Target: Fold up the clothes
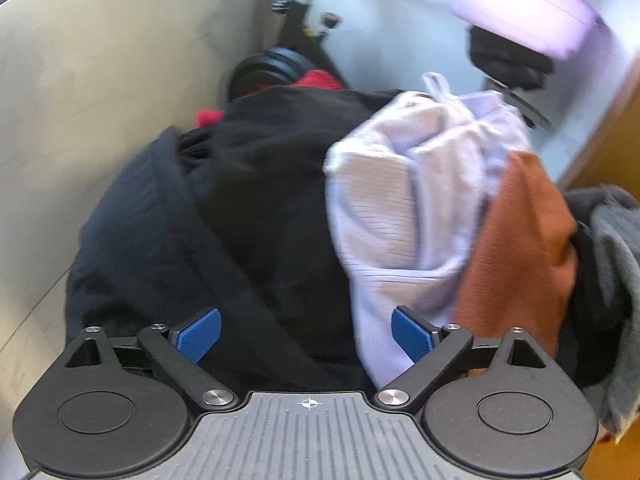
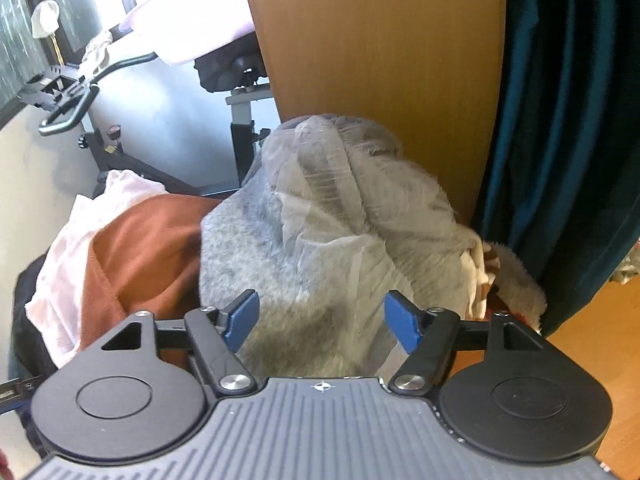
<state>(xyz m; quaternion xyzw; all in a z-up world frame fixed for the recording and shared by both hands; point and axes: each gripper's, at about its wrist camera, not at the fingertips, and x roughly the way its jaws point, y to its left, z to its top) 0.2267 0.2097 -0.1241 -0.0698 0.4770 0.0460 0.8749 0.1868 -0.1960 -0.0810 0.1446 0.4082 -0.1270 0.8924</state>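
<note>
A heap of clothes fills both views. In the left wrist view a black garment (image 1: 260,200) lies at the centre, a pale lilac ribbed one (image 1: 404,208) to its right, then a rust-orange one (image 1: 520,248) and a grey one (image 1: 616,264). My left gripper (image 1: 306,334) is open and empty, just above the black and lilac clothes. In the right wrist view a grey fleece garment (image 2: 320,232) lies in front, with the rust-orange one (image 2: 140,248) and the pale one (image 2: 68,256) to the left. My right gripper (image 2: 320,316) is open and empty over the grey fleece.
An exercise bike (image 2: 80,100) stands behind the heap by the pale wall (image 1: 80,80). A wooden panel (image 2: 380,48) and a dark teal curtain (image 2: 568,120) rise at the right. A red cloth (image 1: 316,80) peeks out at the heap's back. Wooden floor (image 2: 592,340) shows at the lower right.
</note>
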